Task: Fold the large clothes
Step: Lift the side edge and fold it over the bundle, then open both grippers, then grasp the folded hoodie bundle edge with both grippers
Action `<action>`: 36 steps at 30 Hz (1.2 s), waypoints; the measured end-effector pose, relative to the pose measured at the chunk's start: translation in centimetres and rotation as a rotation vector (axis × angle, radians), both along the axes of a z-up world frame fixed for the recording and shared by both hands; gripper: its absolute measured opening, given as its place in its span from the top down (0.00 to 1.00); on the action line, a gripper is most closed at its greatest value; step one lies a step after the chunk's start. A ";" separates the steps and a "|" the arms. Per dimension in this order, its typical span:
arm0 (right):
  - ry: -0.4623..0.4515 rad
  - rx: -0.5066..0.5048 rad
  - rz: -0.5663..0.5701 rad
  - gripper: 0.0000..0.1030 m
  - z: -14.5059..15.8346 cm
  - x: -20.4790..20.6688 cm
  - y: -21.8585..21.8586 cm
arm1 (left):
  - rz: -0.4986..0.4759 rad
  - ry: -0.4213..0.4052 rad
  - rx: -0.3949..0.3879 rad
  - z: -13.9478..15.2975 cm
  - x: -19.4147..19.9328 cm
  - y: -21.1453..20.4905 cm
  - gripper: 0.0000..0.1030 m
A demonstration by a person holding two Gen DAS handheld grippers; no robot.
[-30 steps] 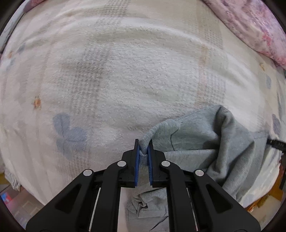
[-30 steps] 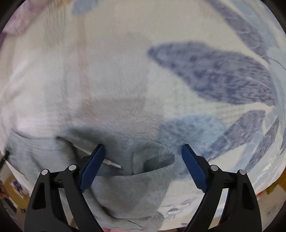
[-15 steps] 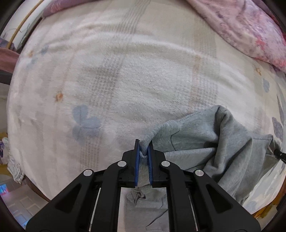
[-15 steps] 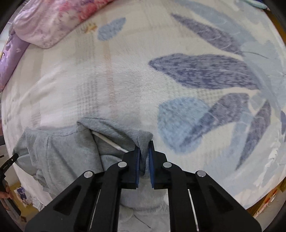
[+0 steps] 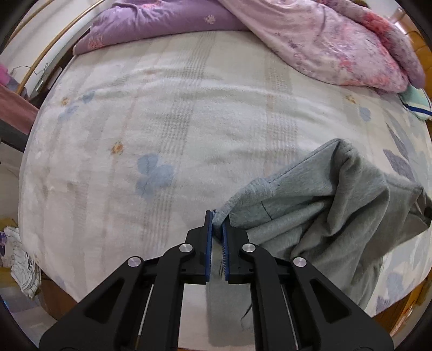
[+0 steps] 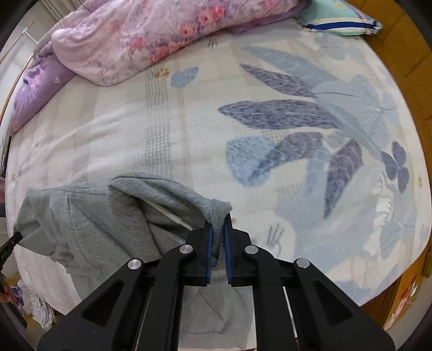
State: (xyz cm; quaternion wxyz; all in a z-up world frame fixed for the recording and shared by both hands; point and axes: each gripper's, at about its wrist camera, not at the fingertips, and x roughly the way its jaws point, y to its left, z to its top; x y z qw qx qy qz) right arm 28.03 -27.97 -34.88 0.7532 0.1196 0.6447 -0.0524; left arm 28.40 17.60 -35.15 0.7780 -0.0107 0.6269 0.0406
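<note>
A grey sweatshirt (image 5: 324,210) hangs bunched above a bed covered by a pale floral blanket (image 5: 189,121). My left gripper (image 5: 217,220) is shut on one ribbed edge of it, pointing down at the bed. In the right wrist view the same grey sweatshirt (image 6: 108,216) drapes to the left, and my right gripper (image 6: 217,221) is shut on another folded edge. A white drawstring tip (image 6: 178,218) shows among the folds. The cloth sags between the two grips, and part of it hangs below each gripper.
A pink and purple floral quilt (image 5: 324,40) is heaped along the far side of the bed, also the quilt (image 6: 135,40) in the right view. A teal pillow (image 6: 340,21) lies at the far right corner. Wooden bed frame (image 6: 405,67) borders the right edge; clutter lies on the floor (image 5: 21,259).
The right gripper closed on the sweatshirt's edge, having stood open over it. Both grippers then rose with the cloth, so the bed looks farther away and more of it shows.
</note>
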 end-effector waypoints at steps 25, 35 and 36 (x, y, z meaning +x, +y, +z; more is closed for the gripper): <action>0.234 0.118 -0.129 0.95 -13.0 -32.0 -0.4 | 0.154 0.273 -0.064 -12.1 -29.6 1.0 0.90; 0.170 0.464 -0.440 0.26 -12.8 -30.6 0.2 | 0.322 0.299 -0.314 -13.3 -28.1 -0.2 0.40; 0.174 0.479 -0.455 0.26 -13.4 -30.3 0.4 | 0.341 0.307 -0.328 -13.8 -27.7 -0.2 0.41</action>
